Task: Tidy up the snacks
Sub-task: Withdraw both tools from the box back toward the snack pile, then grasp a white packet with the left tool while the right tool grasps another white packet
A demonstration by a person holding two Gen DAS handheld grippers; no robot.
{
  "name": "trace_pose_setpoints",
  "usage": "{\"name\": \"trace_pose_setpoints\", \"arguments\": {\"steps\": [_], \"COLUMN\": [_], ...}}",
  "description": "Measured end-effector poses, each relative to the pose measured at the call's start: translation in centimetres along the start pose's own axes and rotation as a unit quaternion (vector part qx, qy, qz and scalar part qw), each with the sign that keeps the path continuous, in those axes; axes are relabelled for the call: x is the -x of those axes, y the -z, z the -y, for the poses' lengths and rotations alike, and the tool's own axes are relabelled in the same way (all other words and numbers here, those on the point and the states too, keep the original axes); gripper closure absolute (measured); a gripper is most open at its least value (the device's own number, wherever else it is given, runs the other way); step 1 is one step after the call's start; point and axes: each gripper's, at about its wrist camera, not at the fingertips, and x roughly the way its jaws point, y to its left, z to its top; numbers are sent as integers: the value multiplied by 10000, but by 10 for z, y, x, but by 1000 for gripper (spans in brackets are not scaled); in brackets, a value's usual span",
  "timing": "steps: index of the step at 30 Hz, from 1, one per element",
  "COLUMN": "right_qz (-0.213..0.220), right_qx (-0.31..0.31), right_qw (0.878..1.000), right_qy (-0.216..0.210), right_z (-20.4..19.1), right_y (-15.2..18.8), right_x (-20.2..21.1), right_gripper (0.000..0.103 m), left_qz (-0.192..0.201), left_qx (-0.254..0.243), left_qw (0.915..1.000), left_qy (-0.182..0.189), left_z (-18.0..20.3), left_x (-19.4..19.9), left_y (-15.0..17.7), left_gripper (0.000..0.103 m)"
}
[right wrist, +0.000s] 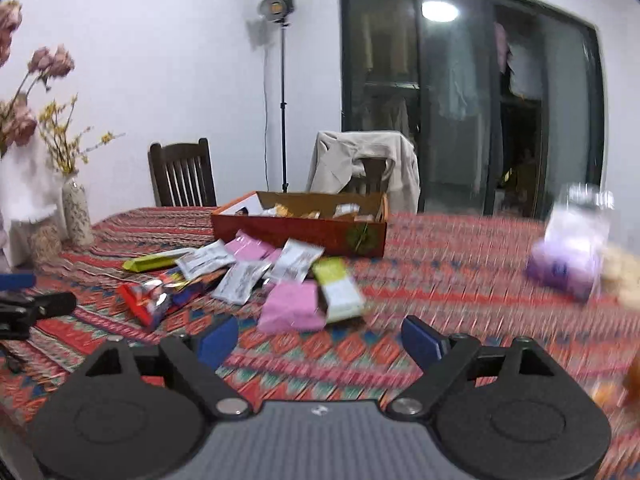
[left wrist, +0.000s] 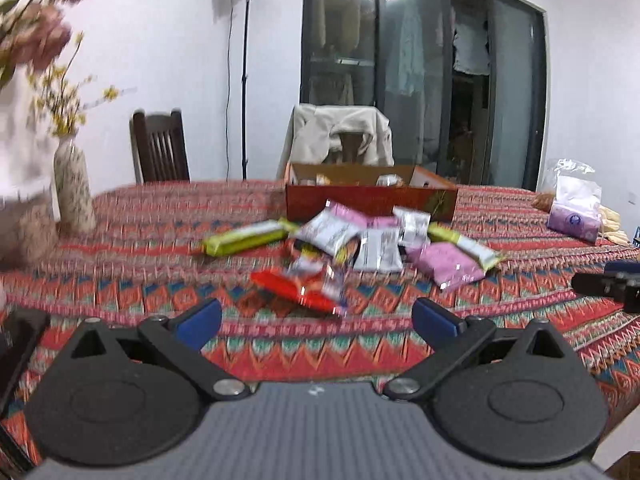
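A pile of snack packets lies on the patterned tablecloth: a red packet, a green bar, silver packets and a pink packet. Behind them stands an open red cardboard box with some snacks inside. My left gripper is open and empty, just in front of the red packet. My right gripper is open and empty, just in front of the pink packet and a green-and-white bar. The box also shows in the right wrist view.
A speckled vase with flowers stands at the left of the table. A purple tissue pack in a clear bag lies at the right. Two chairs and a light stand are behind the table. The right gripper's tip shows at the right edge.
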Motion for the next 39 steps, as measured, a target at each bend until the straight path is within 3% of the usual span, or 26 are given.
{"name": "trace_pose_setpoints", "arguments": {"steps": [4,16,21,28,32,39], "right_qz": [-157,-217,-267,-405,-397,-624], "right_qx": [45,84,28,-71,111,-230], "right_qw": [9993,9996,9996,9991,9990,9956], "right_qy": [322,181,128,-57,-188,-653], "right_z": [-4,-17,-18,-14,-14,-7], "right_y": [17,7,3,-16,-35,-71], "right_x": [-8,-28,-46,-91,-130,-217], "right_gripper": [15,15,15,19,21,33], "left_qz": [39,55,-1,-281,-516,-1017], "left_qx": [28,-75,-199,-955,-1317,-1543], "left_qw": [9999,9999,9997,9935,9868,9764], "left_qy": [-88,48,162,553,791,1119], "left_z": [-7,-13,-15,-10,-3,0], "left_x": [0,-24,-54,-126,-185,-252], "left_y": [4,-5,-18,-59,-81,-78], "left_gripper": [0,0,0,0,17,31]}}
